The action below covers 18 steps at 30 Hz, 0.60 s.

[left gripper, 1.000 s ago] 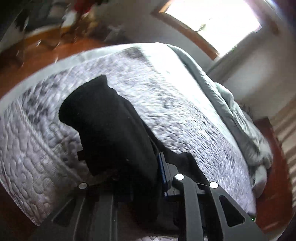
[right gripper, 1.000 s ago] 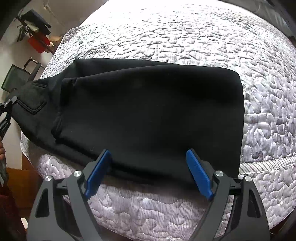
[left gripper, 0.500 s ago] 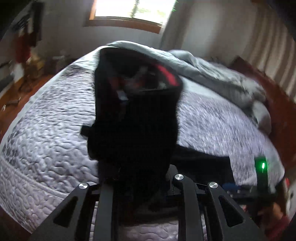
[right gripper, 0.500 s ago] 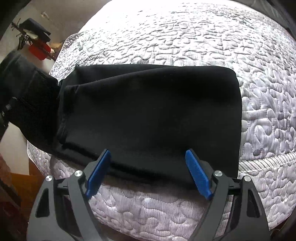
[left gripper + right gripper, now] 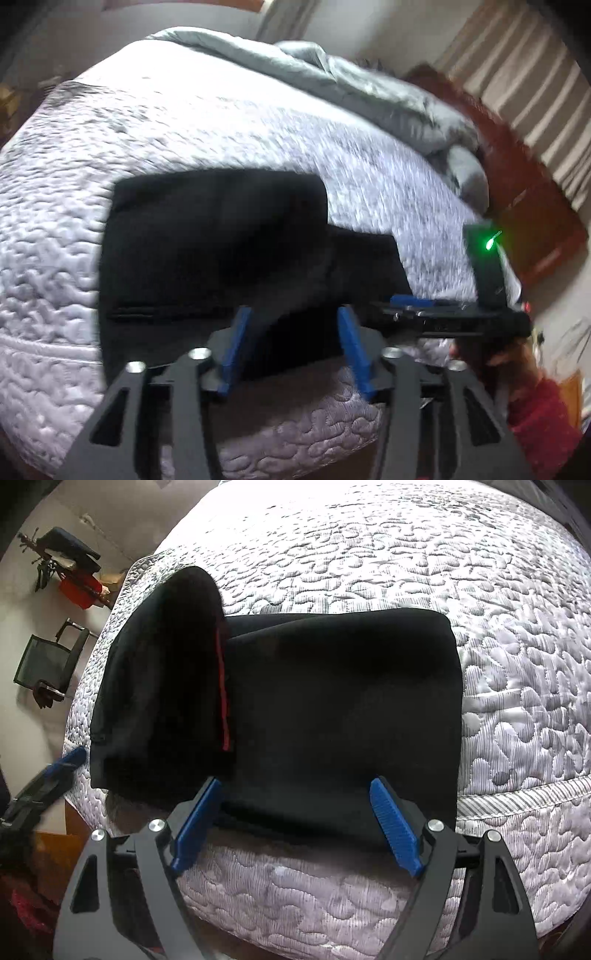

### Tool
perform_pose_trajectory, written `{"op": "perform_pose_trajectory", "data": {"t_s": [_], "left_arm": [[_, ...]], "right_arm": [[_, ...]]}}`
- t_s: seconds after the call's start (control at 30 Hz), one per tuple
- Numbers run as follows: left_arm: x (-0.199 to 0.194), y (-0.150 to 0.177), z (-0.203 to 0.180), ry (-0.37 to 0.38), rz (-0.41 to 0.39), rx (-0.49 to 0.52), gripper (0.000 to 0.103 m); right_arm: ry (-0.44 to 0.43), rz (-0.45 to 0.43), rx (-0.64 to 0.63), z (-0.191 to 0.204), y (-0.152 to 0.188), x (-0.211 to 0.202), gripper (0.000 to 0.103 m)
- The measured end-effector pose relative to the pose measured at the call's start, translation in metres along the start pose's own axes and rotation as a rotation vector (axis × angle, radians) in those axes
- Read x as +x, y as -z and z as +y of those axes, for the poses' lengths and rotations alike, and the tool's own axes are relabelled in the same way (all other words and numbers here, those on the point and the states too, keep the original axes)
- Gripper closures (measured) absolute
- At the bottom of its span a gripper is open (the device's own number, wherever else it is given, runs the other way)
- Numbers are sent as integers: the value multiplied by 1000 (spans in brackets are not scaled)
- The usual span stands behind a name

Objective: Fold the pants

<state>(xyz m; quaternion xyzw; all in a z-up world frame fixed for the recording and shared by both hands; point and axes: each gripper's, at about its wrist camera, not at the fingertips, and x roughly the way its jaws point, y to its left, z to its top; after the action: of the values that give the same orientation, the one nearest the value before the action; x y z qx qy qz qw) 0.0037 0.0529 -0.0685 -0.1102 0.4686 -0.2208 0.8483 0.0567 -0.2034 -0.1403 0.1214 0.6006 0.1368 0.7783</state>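
Note:
Black pants (image 5: 332, 709) lie folded on the quilted grey bed (image 5: 406, 554) near its front edge. The waist end (image 5: 162, 686), with a red inner seam, is flopped over the left part of the stack. In the left wrist view the pants (image 5: 221, 251) lie just ahead of my left gripper (image 5: 291, 347), which is open and holds nothing. My right gripper (image 5: 295, 823) is open at the pants' near edge, apart from the cloth. It also shows in the left wrist view (image 5: 417, 301), with a green light.
A crumpled grey duvet (image 5: 388, 96) lies along the far side of the bed. A wooden headboard or floor (image 5: 535, 229) is at the right. A chair (image 5: 48, 664) and a red item on a rack (image 5: 77, 587) stand left of the bed.
My left gripper carried the waist end up and over onto the folded legs, then let go and opened. The right gripper stayed open and still.

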Motion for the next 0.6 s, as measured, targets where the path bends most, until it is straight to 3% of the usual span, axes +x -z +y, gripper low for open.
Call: {"op": "perform_pose_trajectory", "data": {"t_s": [0.1,0.17,0.23,0.3,0.4,0.47,0.53,0.6], "left_arm": [[-14,-7,22,-116,-29,-36,37],[-11,-8,50,-218,10,-103,36],[-1,-6,70,-261,61,-163,36],[10,2,80,-285,95,-187,36],[26,14,78,-323,132,-141,31],[26,17,77,-335,124,-128,30],[22,18,80,-313,127,-154,30],[18,18,82,-306,125,-179,30]], "right_arm": [[16,-5,0,4,-4,-4,21],[34,-28,-11,10,-7,-13,21],[15,-45,-34,19,-11,-21,21],[-2,-54,-76,32,-17,-29,21],[-4,-43,-117,49,-27,-28,20],[15,-33,-145,61,-32,-23,24],[14,-22,-168,72,-35,-19,35],[-9,-5,-191,80,-34,-16,37]]}}
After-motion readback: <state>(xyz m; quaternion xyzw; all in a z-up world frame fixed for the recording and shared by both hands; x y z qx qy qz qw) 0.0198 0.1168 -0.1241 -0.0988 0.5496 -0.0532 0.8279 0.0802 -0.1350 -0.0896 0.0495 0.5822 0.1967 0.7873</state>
